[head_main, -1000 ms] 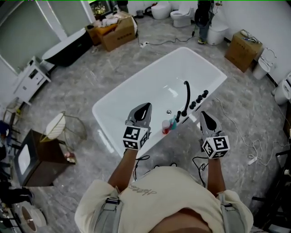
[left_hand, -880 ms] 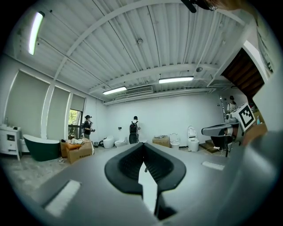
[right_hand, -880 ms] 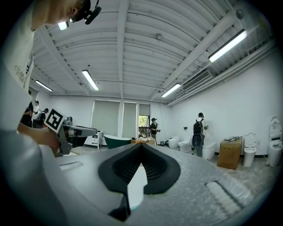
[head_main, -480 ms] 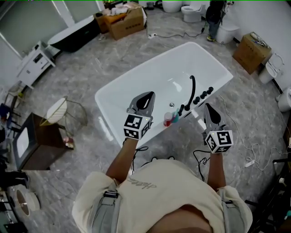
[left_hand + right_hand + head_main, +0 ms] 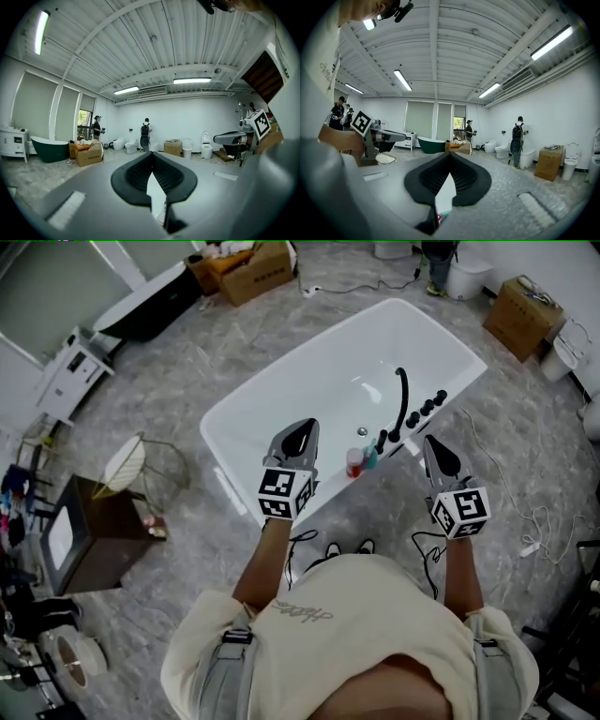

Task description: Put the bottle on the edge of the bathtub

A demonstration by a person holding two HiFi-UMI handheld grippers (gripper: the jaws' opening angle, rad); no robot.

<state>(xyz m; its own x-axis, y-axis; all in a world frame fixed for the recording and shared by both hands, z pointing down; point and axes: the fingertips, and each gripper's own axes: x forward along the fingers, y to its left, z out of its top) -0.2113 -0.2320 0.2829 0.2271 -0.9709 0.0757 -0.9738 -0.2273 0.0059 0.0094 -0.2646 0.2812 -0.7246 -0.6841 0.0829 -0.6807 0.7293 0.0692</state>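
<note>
Red bottle (image 5: 353, 463) upright at tub (image 5: 281, 399) edge, between two clenched, empty pairs: just right of left fingers (image 5: 298, 439), farther from right fingers (image 5: 437, 456).

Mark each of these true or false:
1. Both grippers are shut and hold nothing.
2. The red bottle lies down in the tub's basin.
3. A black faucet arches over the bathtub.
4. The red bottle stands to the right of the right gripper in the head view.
1. True. The left gripper and the right gripper each have their jaws together with nothing between them.
2. False. The red bottle stands on the near rim of the bathtub, right beside a teal bottle.
3. True. The black faucet curves up from the near rim over the basin.
4. False. In the head view the red bottle stands between the two grippers.
</note>
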